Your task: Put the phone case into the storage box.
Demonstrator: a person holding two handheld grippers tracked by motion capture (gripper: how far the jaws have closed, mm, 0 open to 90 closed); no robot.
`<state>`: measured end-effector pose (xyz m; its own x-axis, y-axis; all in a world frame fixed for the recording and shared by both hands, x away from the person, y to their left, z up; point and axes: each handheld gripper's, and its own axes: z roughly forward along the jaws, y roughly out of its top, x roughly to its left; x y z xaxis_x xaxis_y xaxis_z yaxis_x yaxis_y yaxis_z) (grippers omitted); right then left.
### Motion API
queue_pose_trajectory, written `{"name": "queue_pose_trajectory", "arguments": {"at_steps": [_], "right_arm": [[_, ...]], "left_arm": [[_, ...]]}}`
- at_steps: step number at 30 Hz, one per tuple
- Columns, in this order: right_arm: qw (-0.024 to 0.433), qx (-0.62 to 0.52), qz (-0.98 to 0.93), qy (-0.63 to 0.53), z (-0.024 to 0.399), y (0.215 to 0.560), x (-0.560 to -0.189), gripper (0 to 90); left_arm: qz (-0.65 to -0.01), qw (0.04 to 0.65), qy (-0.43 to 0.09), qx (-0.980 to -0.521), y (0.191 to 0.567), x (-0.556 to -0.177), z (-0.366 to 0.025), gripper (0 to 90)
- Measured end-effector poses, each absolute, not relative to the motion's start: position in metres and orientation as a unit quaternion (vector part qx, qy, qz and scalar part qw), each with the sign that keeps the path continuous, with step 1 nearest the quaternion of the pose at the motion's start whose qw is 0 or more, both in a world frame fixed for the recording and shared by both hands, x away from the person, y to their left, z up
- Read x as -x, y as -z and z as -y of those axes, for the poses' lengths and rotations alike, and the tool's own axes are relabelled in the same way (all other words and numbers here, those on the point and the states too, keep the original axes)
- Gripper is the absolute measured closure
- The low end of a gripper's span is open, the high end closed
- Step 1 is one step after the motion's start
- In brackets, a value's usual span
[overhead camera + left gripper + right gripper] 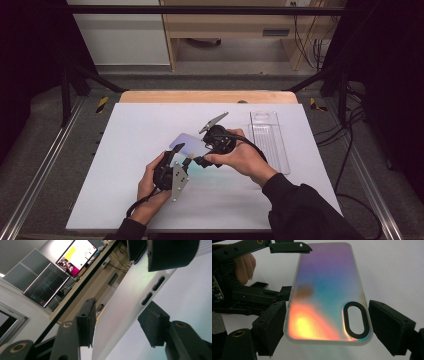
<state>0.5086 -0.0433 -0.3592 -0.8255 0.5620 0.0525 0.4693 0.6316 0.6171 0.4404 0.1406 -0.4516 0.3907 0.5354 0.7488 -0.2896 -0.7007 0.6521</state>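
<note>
An iridescent phone case (187,142) (324,290) with a black-ringed camera cutout hangs above the white mat, between both hands. My right gripper (202,150) (327,303) is shut across its width, one pad against each long edge near the camera end. My left gripper (184,155) (120,302) reaches in from the left and straddles the case's side rim (152,291) with its button slots. One pad sits close by the rim, and a gap shows at the other pad. In the right gripper view, the left gripper's two jaws lie along the case's left edge.
The white mat (150,200) covers a wooden table (210,96). A clear plastic tray (270,140) lies at the right on the mat, just beyond my right hand. Metal frame rails run along both sides. Monitors (75,255) stand beyond the table.
</note>
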Motion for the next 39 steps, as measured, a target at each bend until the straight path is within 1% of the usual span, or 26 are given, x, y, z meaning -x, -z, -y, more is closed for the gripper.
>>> {"name": "queue_pose_trajectory", "arguments": {"at_steps": [1,2,3,4,8,10,12,18,23,24,30,31,34,36,37,39], "right_arm": [[0.073,-0.286,-0.9,-0.32,0.043,0.359,-0.509,17.8],[0.072,-0.286,-0.9,-0.32,0.043,0.359,-0.509,17.7],[0.072,-0.286,-0.9,-0.32,0.043,0.359,-0.509,17.7],[0.069,-0.286,-0.9,-0.323,0.044,0.359,-0.509,17.7],[0.067,-0.285,-0.898,-0.328,0.044,0.358,-0.509,17.7],[0.065,-0.286,-0.896,-0.333,0.044,0.357,-0.509,17.6],[0.063,-0.285,-0.896,-0.336,0.043,0.356,-0.51,17.6],[0.055,-0.29,-0.893,-0.34,0.041,0.355,-0.511,17.5],[0.046,-0.299,-0.882,-0.361,0.04,0.353,-0.514,17.1],[0.046,-0.304,-0.878,-0.368,0.039,0.352,-0.515,17.0],[0.049,-0.309,-0.862,-0.398,0.039,0.351,-0.516,16.6],[0.054,-0.308,-0.858,-0.408,0.04,0.349,-0.515,13.3],[0.064,-0.305,-0.852,-0.421,0.044,0.347,-0.513,10.2],[0.072,-0.307,-0.847,-0.429,0.047,0.347,-0.512,9.8],[0.076,-0.309,-0.843,-0.434,0.049,0.347,-0.511,10.3],[0.087,-0.312,-0.837,-0.442,0.053,0.347,-0.511,10.3]], "left_arm": [[-0.081,0.377,-0.546,-0.744,0.452,-0.44,-0.14,50.9],[-0.078,0.375,-0.546,-0.745,0.452,-0.44,-0.14,53.5],[-0.076,0.374,-0.547,-0.745,0.452,-0.44,-0.14,53.5],[-0.073,0.373,-0.548,-0.745,0.452,-0.439,-0.139,56.1],[-0.069,0.374,-0.55,-0.744,0.451,-0.439,-0.14,59.4],[-0.067,0.375,-0.551,-0.743,0.451,-0.439,-0.14,64.8],[-0.064,0.375,-0.552,-0.742,0.451,-0.438,-0.141,67.9],[-0.053,0.365,-0.559,-0.743,0.453,-0.437,-0.143,72.4],[-0.046,0.357,-0.552,-0.752,0.455,-0.436,-0.144,80.1],[-0.046,0.357,-0.552,-0.752,0.455,-0.436,-0.144,80.5],[-0.076,0.38,-0.543,-0.745,0.451,-0.438,-0.152,80.9],[-0.09,0.391,-0.538,-0.741,0.45,-0.439,-0.154,80.9],[-0.103,0.399,-0.532,-0.739,0.45,-0.44,-0.157,81.0],[-0.127,0.41,-0.525,-0.736,0.449,-0.442,-0.163,80.9],[-0.127,0.41,-0.525,-0.736,0.449,-0.442,-0.163,80.9],[-0.155,0.424,-0.515,-0.729,0.448,-0.444,-0.171,80.9]]}}
